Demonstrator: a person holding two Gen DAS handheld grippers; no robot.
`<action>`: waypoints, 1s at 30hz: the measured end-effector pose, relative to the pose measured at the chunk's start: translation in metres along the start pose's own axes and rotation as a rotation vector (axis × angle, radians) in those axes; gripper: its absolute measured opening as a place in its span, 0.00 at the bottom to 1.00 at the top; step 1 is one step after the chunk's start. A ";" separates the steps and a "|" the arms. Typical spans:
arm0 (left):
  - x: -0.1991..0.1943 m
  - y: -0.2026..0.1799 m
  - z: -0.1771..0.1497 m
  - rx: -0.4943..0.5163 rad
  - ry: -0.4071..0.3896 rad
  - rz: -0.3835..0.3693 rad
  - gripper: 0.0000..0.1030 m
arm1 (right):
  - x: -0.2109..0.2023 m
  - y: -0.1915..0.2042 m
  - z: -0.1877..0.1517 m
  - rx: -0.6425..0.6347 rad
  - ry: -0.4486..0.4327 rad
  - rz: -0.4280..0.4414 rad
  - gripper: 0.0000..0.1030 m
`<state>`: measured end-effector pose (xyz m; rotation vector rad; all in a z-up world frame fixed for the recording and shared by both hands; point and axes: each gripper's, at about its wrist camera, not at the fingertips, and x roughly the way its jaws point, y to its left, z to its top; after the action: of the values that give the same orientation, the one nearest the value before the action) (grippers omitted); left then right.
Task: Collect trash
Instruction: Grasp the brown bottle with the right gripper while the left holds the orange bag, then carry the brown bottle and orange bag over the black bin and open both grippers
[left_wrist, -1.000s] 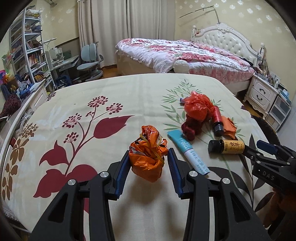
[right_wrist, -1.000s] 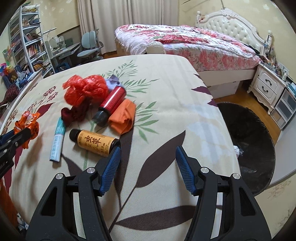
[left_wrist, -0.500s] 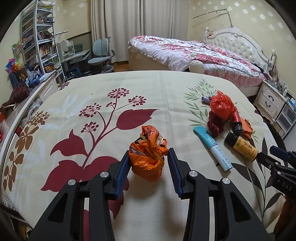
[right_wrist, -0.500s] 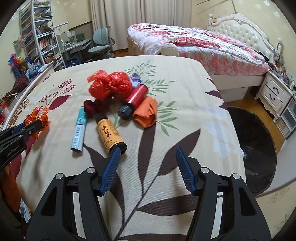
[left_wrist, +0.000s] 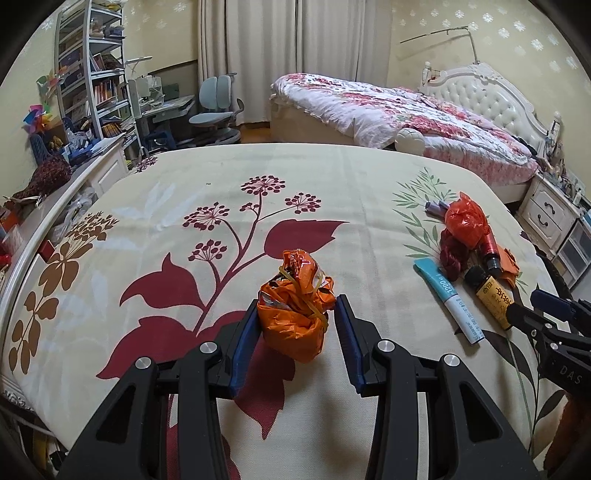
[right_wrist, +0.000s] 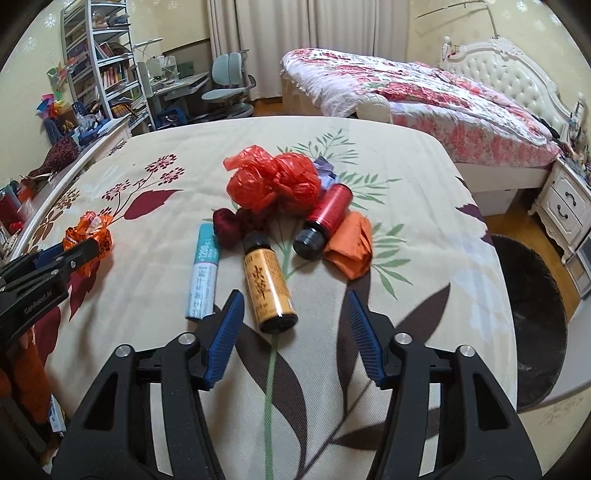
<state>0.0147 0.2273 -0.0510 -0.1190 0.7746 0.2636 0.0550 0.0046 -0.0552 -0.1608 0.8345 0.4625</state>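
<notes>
My left gripper (left_wrist: 297, 314) is shut on a crumpled orange wrapper bundle (left_wrist: 295, 304) and holds it over the bedspread; the bundle also shows in the right wrist view (right_wrist: 88, 240). My right gripper (right_wrist: 295, 310) is open, its jaws on either side of the base of a yellow bottle (right_wrist: 267, 282) lying on the bed. Beside it lie a teal tube (right_wrist: 204, 271), a red bottle (right_wrist: 325, 221), a red plastic bag (right_wrist: 273, 182), a dark red lump (right_wrist: 227, 227) and an orange cloth (right_wrist: 351, 251).
A black trash bin (right_wrist: 532, 325) stands on the floor off the bed's right edge. A second bed (left_wrist: 399, 110) with a floral quilt lies beyond. A bookshelf (left_wrist: 88, 77), desk and chair stand at the left. A white nightstand (right_wrist: 565, 206) is at the right.
The right gripper has swung left, so the yellow bottle now lies between its jaws. The left gripper still holds the orange bundle and has turned left.
</notes>
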 end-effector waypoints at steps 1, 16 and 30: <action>0.000 0.001 0.000 -0.001 0.000 0.001 0.41 | 0.002 0.001 0.002 -0.004 0.000 0.001 0.49; 0.001 0.001 -0.004 -0.006 0.009 -0.016 0.41 | 0.028 0.018 0.006 -0.049 0.046 0.017 0.22; -0.010 -0.027 -0.005 0.016 -0.002 -0.053 0.41 | 0.000 -0.002 -0.006 0.017 -0.005 0.003 0.22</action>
<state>0.0126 0.1985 -0.0473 -0.1237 0.7701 0.2068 0.0517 0.0006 -0.0596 -0.1431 0.8330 0.4581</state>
